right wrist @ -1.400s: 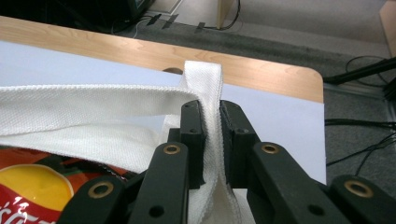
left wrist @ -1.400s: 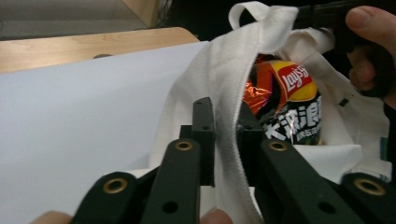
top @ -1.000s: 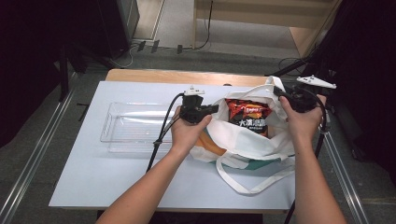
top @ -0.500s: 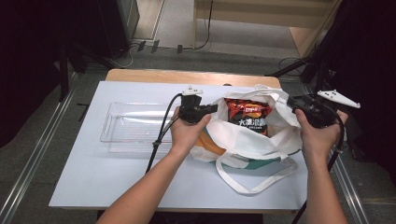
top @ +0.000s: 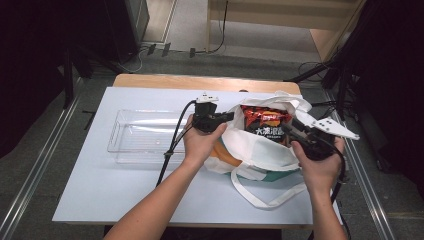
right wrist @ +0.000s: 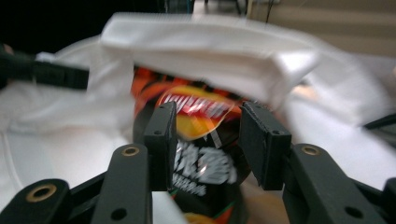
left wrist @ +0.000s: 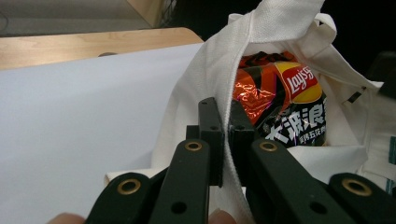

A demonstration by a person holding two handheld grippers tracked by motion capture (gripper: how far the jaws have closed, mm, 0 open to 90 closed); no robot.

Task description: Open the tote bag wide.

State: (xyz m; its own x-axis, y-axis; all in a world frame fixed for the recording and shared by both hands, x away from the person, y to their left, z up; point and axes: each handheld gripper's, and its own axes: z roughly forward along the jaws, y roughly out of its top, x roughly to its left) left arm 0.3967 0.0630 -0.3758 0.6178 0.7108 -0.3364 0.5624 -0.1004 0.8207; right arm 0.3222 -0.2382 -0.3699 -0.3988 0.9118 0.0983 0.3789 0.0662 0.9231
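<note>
Your counter is the big white slab under everything, with a strip of pale wood showing along its far edge. On its left half sits the clear plastic tray, lying flat, long side running left to right, nothing visible inside it.

Just right of the tray is the white cloth tote bag, slumped on the counter with its mouth facing up and its long straps looping out toward you across the white surface. A patch of green shows on the bag's near side.

Inside the open mouth stands the chip bag, red-orange on top and black lower down, upright and leaning a little against the far wall of the tote. From your left gripper view you can read the brand badge on it, tucked behind the tote's rim.

Your left gripper is at the tote's left rim, and its fingers are pressed together on the cloth edge there, the seam running straight up between them. Your left hand wraps the handle, cable trailing back over the tray's right end.

Your right gripper comes in from the right side of the tote, pointing into the mouth. Its fingers have just been closing, yet they stand apart with the chip bag's top showing between them; that view is blurred, so I can't tell whether they touch the packet.
</note>
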